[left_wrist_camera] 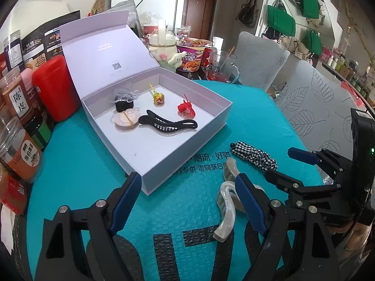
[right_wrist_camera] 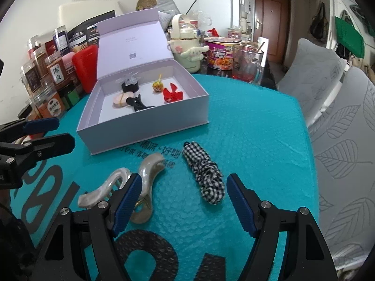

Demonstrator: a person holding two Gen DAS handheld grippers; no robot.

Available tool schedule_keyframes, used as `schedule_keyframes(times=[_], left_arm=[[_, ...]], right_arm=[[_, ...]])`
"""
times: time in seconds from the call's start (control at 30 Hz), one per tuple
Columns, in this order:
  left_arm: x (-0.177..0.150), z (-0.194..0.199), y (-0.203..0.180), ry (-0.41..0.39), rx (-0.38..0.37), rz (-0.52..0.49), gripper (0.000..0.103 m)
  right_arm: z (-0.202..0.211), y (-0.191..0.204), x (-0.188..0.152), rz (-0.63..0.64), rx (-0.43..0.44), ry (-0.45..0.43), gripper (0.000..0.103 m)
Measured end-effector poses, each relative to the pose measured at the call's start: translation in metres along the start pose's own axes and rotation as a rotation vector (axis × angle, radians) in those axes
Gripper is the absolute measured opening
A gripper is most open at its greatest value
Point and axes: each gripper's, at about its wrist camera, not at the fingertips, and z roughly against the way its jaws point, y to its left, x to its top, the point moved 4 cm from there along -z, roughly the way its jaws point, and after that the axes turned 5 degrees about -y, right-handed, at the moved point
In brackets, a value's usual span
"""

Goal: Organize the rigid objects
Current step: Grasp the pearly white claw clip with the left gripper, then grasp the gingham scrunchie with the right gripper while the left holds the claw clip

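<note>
A white open box [left_wrist_camera: 187, 145] [right_wrist_camera: 145, 135] sits on the teal mat. It holds a black hair claw [left_wrist_camera: 168, 124], a lollipop [left_wrist_camera: 159, 98], a red bow clip [left_wrist_camera: 185, 110] and a pink round case [left_wrist_camera: 126, 120]. On the mat in front of it lie a pearly hair claw [left_wrist_camera: 223, 213] [right_wrist_camera: 147, 166] and a checked scrunchie [left_wrist_camera: 256, 155] [right_wrist_camera: 204, 175]. My left gripper [left_wrist_camera: 187, 201] [right_wrist_camera: 49, 134] is open and empty, with the pearly claw beside its right finger. My right gripper [right_wrist_camera: 184, 201] [left_wrist_camera: 289, 167] is open and empty above the mat, between the pearly claw and the scrunchie.
Jars [left_wrist_camera: 18, 154] and a red container [left_wrist_camera: 56, 89] line the left edge. Behind the box stand a cream kettle with a plush toy [right_wrist_camera: 187, 51], a noodle cup [right_wrist_camera: 220, 53] and a glass mug [right_wrist_camera: 248, 65]. Grey leaf-print chairs [right_wrist_camera: 339, 140] border the right.
</note>
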Motion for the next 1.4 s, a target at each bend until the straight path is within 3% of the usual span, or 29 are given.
schedule_keyframes(times=[0.17,0.47,0.57,0.73,0.8,0.97,1.4], left_arm=[[-0.008,-0.01,-0.016,0.038,-0.092,-0.009,0.082],[-0.02,-0.037,-0.034,0.099,-0.135,-0.037,0.082],[-0.024,-0.047,-0.035,0.128,-0.135,-0.044,0.082],[-0.027,-0.057,-0.036,0.148,-0.126,-0.046,0.082],[-0.027,-0.059,-0.036,0.153,-0.146,-0.037,0.082],[-0.032,-0.061,-0.043,0.173,-0.184,-0.04,0.082],[-0.038,-0.037,-0.07,0.161,-0.298,-0.09,0.082]], right_arm=[[-0.003,-0.016,0.002,-0.019,-0.037,0.002,0.075],[-0.033,-0.03,-0.013,-0.054,-0.037,0.067,0.073],[-0.046,-0.032,-0.017,-0.064,-0.03,0.085,0.067],[-0.052,-0.033,-0.02,-0.048,-0.046,0.087,0.032],[-0.048,-0.034,-0.022,-0.044,-0.049,0.087,0.028],[-0.029,-0.036,-0.033,-0.026,-0.134,0.086,0.028],[0.021,-0.032,-0.08,-0.125,-0.172,0.1,0.028]])
